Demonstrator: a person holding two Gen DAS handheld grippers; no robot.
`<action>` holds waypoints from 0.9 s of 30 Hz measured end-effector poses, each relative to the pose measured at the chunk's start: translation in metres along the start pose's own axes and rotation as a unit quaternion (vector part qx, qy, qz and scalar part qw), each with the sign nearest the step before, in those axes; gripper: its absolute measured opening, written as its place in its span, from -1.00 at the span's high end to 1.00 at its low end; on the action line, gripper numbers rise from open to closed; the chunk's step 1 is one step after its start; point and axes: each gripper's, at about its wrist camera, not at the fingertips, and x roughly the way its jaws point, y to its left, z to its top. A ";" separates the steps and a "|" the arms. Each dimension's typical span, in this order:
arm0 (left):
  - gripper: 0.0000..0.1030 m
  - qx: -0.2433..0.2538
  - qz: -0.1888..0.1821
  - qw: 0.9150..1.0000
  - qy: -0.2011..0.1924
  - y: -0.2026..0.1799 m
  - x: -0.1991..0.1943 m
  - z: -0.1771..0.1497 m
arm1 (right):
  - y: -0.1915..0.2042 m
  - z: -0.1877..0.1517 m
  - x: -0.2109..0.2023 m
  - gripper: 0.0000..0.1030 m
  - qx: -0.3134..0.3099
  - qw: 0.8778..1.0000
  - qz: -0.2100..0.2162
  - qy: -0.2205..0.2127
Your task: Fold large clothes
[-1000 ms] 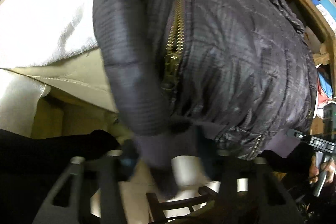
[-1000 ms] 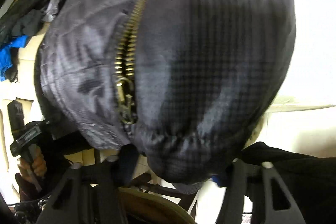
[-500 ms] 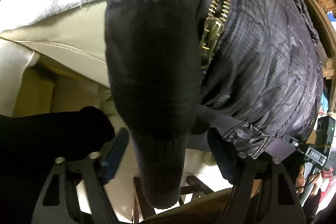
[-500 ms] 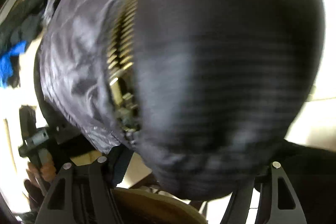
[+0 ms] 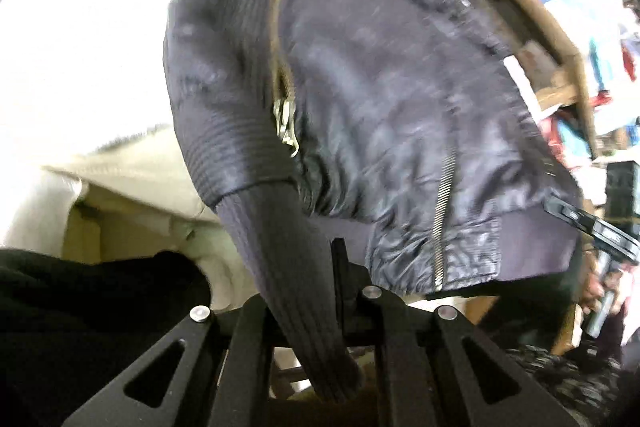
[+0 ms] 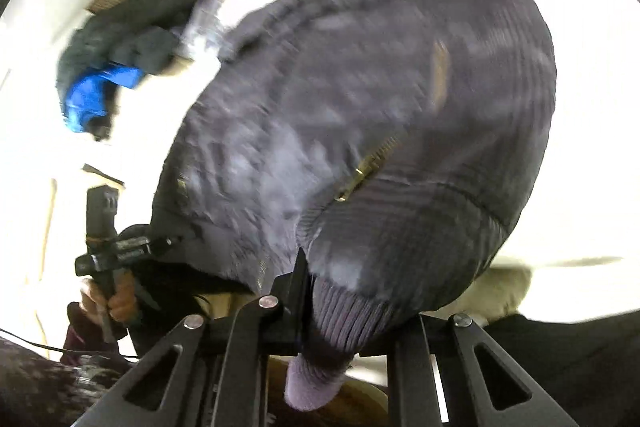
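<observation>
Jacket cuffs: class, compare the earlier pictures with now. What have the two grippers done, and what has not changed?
Both grippers closed: the left gripper now pinches one ribbed cuff; the right gripper's jaws are closing on the other cuff. The jacket lies on the white bed as before, zip closed.

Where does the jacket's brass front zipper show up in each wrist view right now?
Left wrist: the brass front zipper runs down left of centre, beside the ribbed sleeve.
Right wrist: the zipper pull sits right of centre, above the ribbed cuff.
Shared landmark: the dark jacket on the white bedding.

Glossy quilted jacket; ribbed knit cuff
</observation>
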 end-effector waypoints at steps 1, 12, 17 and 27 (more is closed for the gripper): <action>0.84 0.005 -0.014 1.000 -0.013 -0.003 -0.014 0.006 | 0.004 0.005 -0.008 0.66 -0.008 1.000 0.007 -0.014; 0.83 0.061 -0.064 0.983 -0.162 -0.058 -0.126 0.143 | 0.032 0.123 -0.076 0.67 -0.040 0.979 0.022 -0.197; 0.83 0.030 -0.066 0.975 -0.208 -0.058 -0.131 0.253 | 0.018 0.206 -0.090 0.68 -0.025 0.967 0.010 -0.254; 0.83 -0.032 -0.036 0.977 -0.208 -0.040 -0.016 0.436 | -0.046 0.384 0.006 0.68 0.055 0.959 -0.019 -0.278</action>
